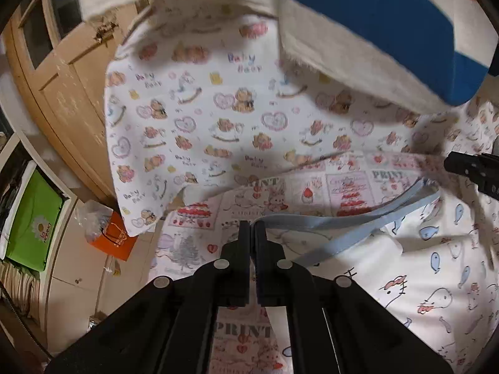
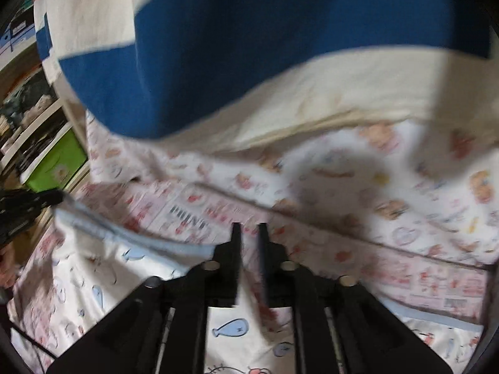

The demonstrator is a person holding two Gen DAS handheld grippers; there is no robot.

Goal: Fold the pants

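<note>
My worry: the thin waistband [image 1: 343, 221] slips out if I pull unevenly, since the pants [image 1: 421, 280] sag between my 2 grips. My left hand-held gripper [image 1: 252, 227] pinches the band's end, jaws nearly closed. My right hand-held gripper [image 2: 249, 233] looks narrow on the other end, blurred, above the patterned bed [image 1: 202, 131].

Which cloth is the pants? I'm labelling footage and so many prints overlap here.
Start at the big blue and cream cloth at the top, then drop towards the left gripper. The pants lie beside it, white with small blue whales; their plain light blue waistband, pinched in that gripper, sets them apart.
</note>
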